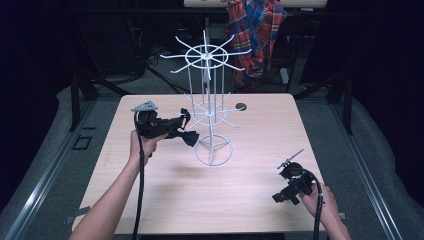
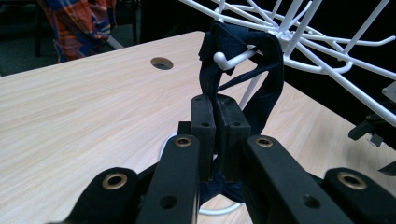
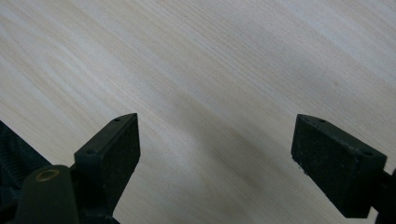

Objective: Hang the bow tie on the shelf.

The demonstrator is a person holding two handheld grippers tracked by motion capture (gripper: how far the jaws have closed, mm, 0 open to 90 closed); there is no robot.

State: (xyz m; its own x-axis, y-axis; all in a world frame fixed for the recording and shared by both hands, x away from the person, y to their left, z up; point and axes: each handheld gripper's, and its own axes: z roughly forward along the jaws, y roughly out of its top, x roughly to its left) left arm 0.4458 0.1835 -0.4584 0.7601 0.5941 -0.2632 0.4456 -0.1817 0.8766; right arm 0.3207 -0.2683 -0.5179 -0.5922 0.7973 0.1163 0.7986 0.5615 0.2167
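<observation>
A white wire rack [image 1: 209, 107] with two tiers of hooked arms stands on the middle of the wooden table [image 1: 150, 200]. My left gripper [image 1: 184, 131] is shut on a dark blue bow tie [image 1: 189, 136] beside the rack's lower tier. In the left gripper view the bow tie [image 2: 266, 84] has its strap looped over a ball-tipped hook [image 2: 223, 59] of the rack [image 2: 327, 56], and the left gripper [image 2: 215, 119] pinches the cloth just below. My right gripper [image 1: 281, 197] hovers open near the table's front right; the right gripper [image 3: 215, 149] has bare wood between its jaws.
A round cable hole [image 1: 241, 106] sits near the table's far edge, behind the rack. A plaid shirt [image 1: 257, 30] hangs beyond the table. The rack's ring base [image 1: 213, 152] rests on the table just right of the left gripper.
</observation>
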